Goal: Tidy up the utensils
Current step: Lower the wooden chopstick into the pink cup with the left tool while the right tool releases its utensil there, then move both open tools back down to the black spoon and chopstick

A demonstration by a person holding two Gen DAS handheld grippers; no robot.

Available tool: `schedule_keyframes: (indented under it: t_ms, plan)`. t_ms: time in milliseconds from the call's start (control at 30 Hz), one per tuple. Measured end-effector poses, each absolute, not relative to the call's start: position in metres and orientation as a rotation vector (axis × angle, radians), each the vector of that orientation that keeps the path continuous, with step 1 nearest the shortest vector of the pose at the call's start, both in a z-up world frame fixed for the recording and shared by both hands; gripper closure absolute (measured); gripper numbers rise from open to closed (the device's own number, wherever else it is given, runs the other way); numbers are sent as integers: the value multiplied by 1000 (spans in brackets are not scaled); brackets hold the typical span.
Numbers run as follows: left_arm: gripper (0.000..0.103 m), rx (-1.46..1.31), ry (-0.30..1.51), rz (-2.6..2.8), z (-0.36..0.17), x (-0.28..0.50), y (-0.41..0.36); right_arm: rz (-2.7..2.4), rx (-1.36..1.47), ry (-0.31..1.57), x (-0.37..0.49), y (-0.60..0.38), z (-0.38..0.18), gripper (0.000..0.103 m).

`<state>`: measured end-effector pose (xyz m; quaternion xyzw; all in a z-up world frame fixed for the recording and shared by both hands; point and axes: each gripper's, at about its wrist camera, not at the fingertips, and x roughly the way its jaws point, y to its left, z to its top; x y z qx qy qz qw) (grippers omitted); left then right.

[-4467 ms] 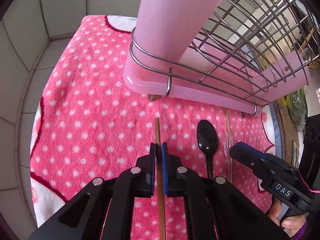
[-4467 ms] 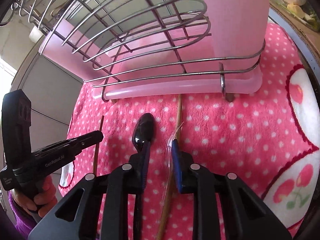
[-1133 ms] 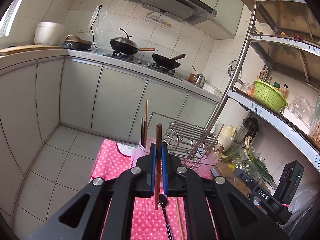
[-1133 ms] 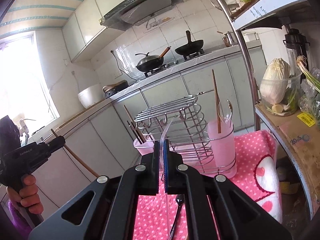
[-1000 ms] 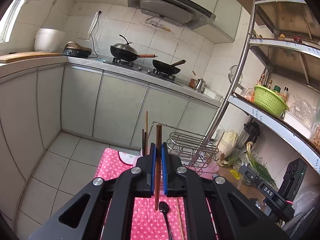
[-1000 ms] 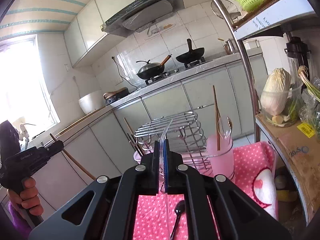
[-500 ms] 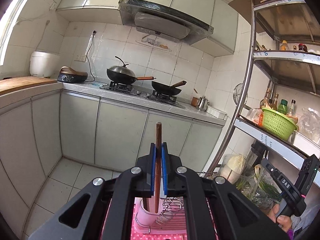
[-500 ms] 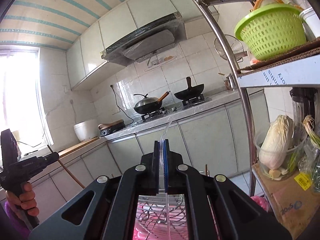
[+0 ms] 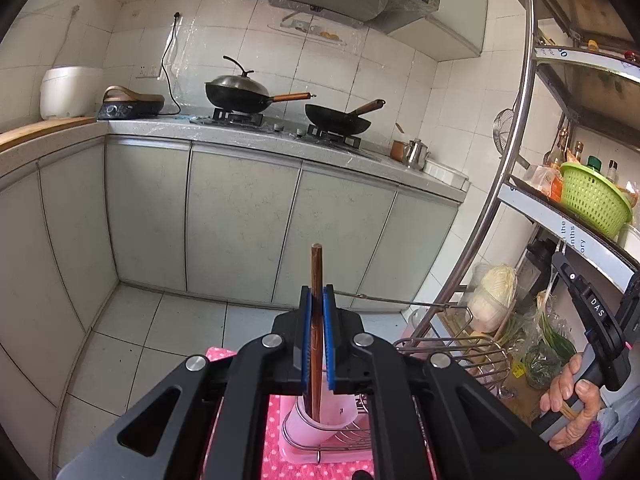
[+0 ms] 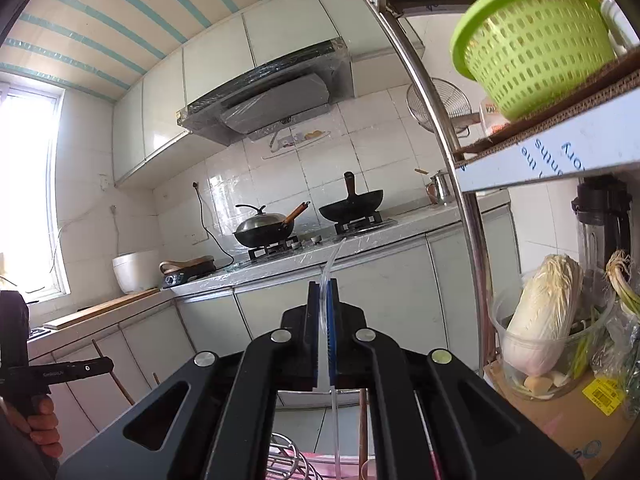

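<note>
In the left wrist view the left gripper (image 9: 317,336) stood at lower centre, its blue pads pressed on a brown wooden chopstick (image 9: 316,272); the stick was upright, its top end above the pads and its lower end inside the pink utensil cup (image 9: 326,414) at the bottom of the frame; the cup sat in a wire dish rack (image 9: 460,350) on a pink tray (image 9: 332,456), and this on the pink dotted cloth (image 9: 280,472). Only this view showed the floor and the mouth of the cup. At the right edge a hand (image 9: 570,402) held the right gripper (image 9: 588,312), seen from the side.

In the right wrist view the right gripper (image 10: 323,336) was at lower centre, its pads closed on a clear plastic utensil (image 10: 334,258); I could not tell what kind; its thin end rose above the pads and its shaft hung down toward the bottom edge. Only this view showed the ceiling with stripes and the green basket (image 10: 532,44) at upper right; a clear container (image 10: 516,380) at right held a cabbage (image 10: 540,312). The left gripper (image 10: 102,366) appeared at lower left with its chopstick slanting below it.

Compared with half a second ago, the left camera looked slightly lower, so the cup and the rack showed more, and the chopstick reached deeper in the cup; the right camera showed more ceiling and less of the rack.
</note>
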<state>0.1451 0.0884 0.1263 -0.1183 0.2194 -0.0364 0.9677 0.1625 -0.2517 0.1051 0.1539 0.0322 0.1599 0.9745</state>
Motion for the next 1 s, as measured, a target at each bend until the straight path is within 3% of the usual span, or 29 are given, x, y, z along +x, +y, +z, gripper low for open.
schedule_keyframes:
  t_ms: [333,667,767,1000]
  plan:
    - [98,-250,502,-82,97,161,86,307,343,202,166,-255,47,99]
    - [98,-278,524,-66,82,163,86,316,321,323,160,-250,28,99]
    - [92,-289,530,-57,80,162,87,319,311,356,157,-247,23,99]
    - [60,-312,500,-50,84,153,91,312,302,415,156,-245,17,97]
